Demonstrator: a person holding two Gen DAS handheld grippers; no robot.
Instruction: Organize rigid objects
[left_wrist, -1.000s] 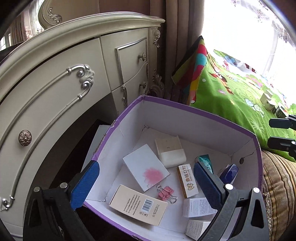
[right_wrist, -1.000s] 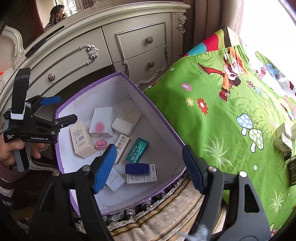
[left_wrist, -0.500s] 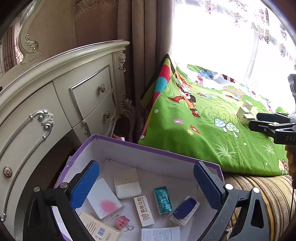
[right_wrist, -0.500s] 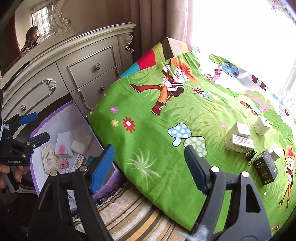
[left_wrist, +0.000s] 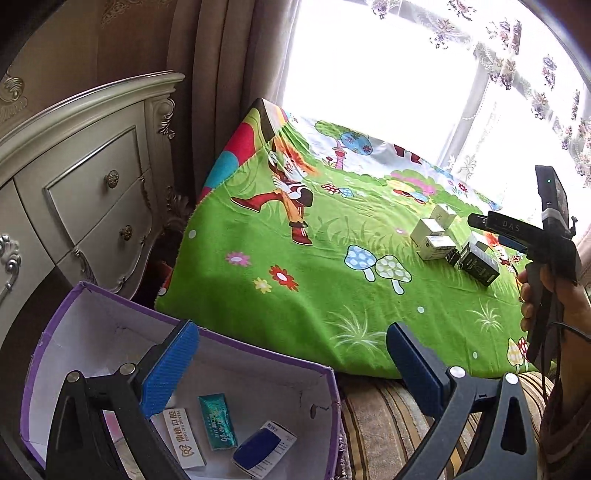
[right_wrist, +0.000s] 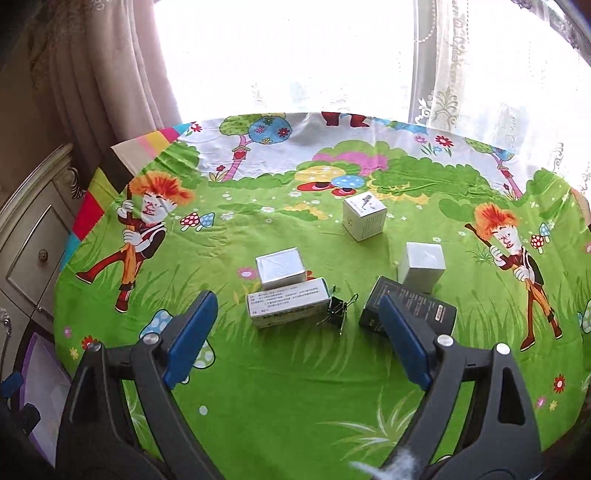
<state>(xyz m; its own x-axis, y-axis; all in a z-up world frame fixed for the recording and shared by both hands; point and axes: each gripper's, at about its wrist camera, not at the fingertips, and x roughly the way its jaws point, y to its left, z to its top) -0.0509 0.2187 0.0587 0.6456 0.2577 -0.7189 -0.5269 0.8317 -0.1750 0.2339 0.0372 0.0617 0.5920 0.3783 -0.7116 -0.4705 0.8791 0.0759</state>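
My right gripper (right_wrist: 295, 314) hovers over the green cartoon cloth (right_wrist: 280, 387), its jaws opening with nothing gripped between them. Just ahead of it lie a long white box (right_wrist: 288, 308), a black binder clip (right_wrist: 336, 310) and a black box (right_wrist: 421, 308). Three white cubes (right_wrist: 280, 267) (right_wrist: 364, 218) (right_wrist: 423, 266) stand behind these. My left gripper (left_wrist: 291, 354) is open and empty above the near right corner of the purple-edged box (left_wrist: 258, 373). That box holds a white carton (left_wrist: 183, 437), a teal packet (left_wrist: 218, 421) and a blue-and-white box (left_wrist: 264, 445).
A cream dresser (left_wrist: 85, 192) stands left of the purple-edged box, with brown curtains (left_wrist: 221, 74) and a bright window behind the cloth. A striped cushion (left_wrist: 380, 417) lies under the cloth's near edge. A hand (left_wrist: 532, 291) holds the right gripper at far right.
Both views have swung right, from the purple-edged box to the green cloth. My right gripper has rolled, travelled over to the loose boxes, and its jaws stand wider. The left gripper stays open.
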